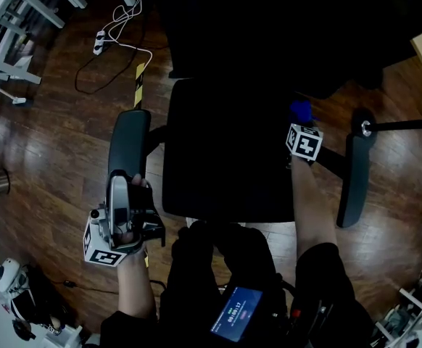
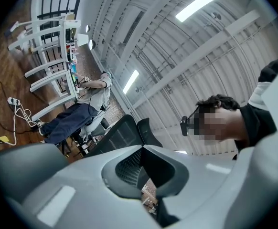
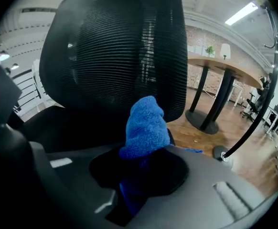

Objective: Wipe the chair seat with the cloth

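The right gripper [image 3: 146, 175] is clenching its jaws on a crumpled bright-blue terry cloth [image 3: 146, 125], whose bunched end is sticking up past the tips. In the head view the cloth is sitting at the far right corner of the black padded chair seat [image 1: 225, 165], just in front of the black mesh backrest [image 3: 115, 46]. Whether it is pressing on the seat cannot be told. The left gripper [image 2: 146, 178] is holding its jaws closed together with nothing between them, and its camera is looking up at a ribbed ceiling. It is hanging just beside the curved black left armrest [image 1: 129, 140], off the seat, above the dark wooden plank floor [image 1: 51, 165].
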A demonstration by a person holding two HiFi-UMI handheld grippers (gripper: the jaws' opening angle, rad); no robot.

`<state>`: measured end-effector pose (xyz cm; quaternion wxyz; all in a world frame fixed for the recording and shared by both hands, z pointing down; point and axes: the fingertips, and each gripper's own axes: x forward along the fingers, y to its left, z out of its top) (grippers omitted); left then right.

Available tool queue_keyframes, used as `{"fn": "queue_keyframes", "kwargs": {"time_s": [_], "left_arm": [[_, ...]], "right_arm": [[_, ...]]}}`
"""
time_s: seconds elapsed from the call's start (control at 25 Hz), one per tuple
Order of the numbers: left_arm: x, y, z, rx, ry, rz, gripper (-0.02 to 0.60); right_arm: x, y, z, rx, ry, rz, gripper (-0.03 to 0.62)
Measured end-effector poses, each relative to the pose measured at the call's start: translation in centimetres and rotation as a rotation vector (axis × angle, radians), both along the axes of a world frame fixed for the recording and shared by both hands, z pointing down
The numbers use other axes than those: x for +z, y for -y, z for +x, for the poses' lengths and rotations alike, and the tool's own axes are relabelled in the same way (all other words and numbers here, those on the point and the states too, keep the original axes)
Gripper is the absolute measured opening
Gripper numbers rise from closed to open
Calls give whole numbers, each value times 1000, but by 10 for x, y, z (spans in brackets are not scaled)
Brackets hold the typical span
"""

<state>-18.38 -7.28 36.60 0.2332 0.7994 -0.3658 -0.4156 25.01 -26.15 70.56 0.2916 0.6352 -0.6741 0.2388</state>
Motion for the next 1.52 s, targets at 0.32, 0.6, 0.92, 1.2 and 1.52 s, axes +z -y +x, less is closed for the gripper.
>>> {"fn": "queue_keyframes", "kwargs": {"time_s": [0.32, 0.6, 0.92, 1.2, 1.52], "left_arm": [[1, 3, 6, 10, 9, -5, -8], [1, 4, 4, 2, 7, -14, -8], [-1, 3, 7, 2, 4, -7, -8], [0, 2, 1, -4, -7, -4, -8], [1, 2, -3, 0, -13, 2, -8]], "right_arm": [[-29, -5, -79, -160, 57, 108, 83], [-53, -28, -272, -434, 278, 146, 83], [-9, -70, -364, -622, 264, 35, 83], [5, -56, -319, -537, 234, 35, 83], [23, -54, -181, -349, 115, 5, 83]]}}
